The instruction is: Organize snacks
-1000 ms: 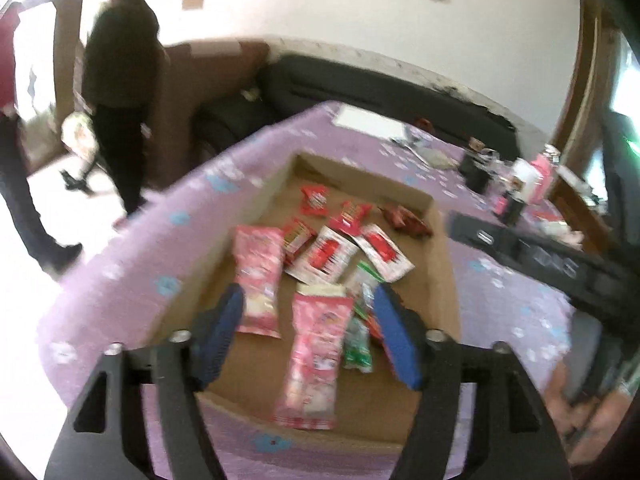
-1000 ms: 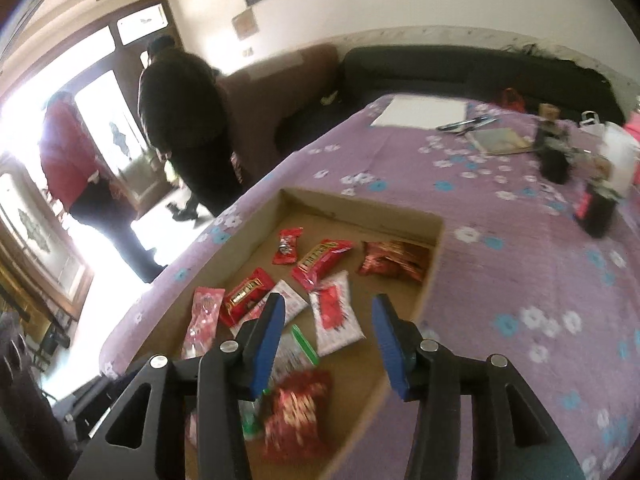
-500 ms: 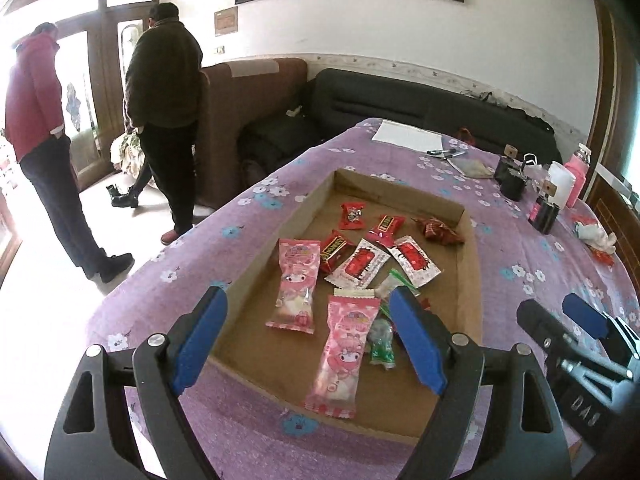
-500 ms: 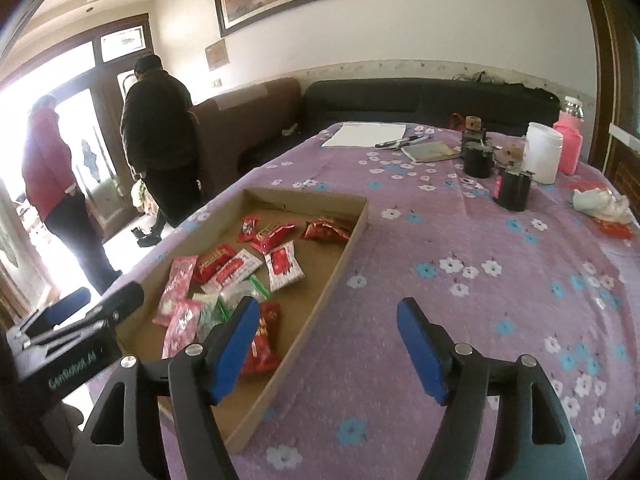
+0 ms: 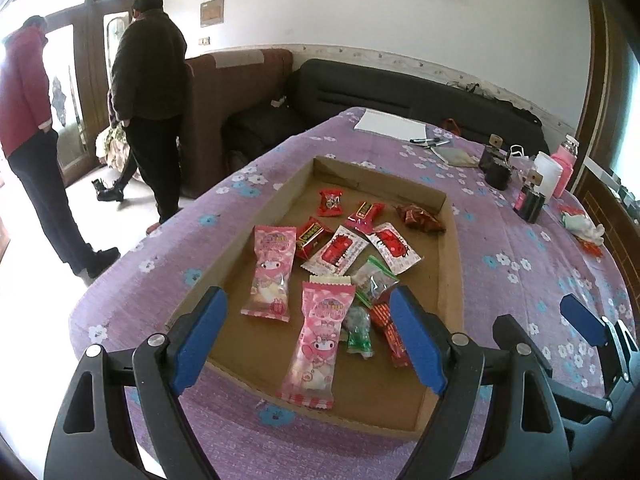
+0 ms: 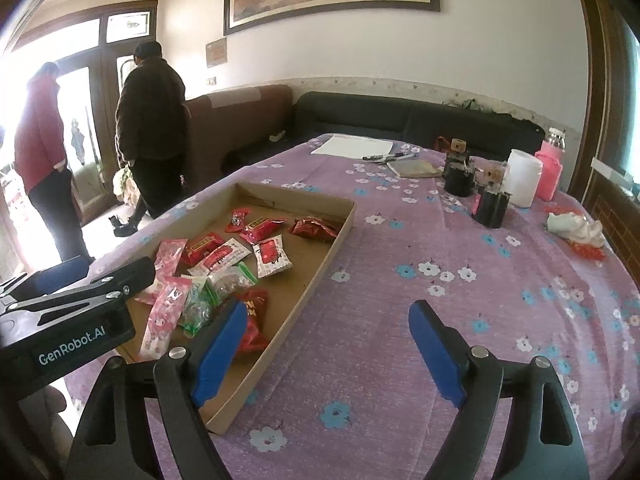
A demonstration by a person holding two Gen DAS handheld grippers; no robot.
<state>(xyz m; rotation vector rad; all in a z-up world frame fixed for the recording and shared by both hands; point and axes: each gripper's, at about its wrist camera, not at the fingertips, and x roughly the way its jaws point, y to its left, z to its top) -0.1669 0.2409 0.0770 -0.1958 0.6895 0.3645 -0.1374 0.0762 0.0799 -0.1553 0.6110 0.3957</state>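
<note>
Two blue-padded handheld grippers: we are holding the left gripper (image 5: 308, 336) spread apart over the shallow cardboard tray (image 5: 450, 248) of snack packets (image 5: 318, 344), the right gripper (image 6: 328, 348) widening, empty, above the purple flowered tablecloth (image 6: 400, 280).

Purple flowered tablecloth (image 5: 520, 264) — brown cardboard tray (image 5: 450, 264), pink and red snack packets (image 5: 320, 340).

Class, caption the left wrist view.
Open left gripper hovers over a cardboard tray of snack packets.
</note>
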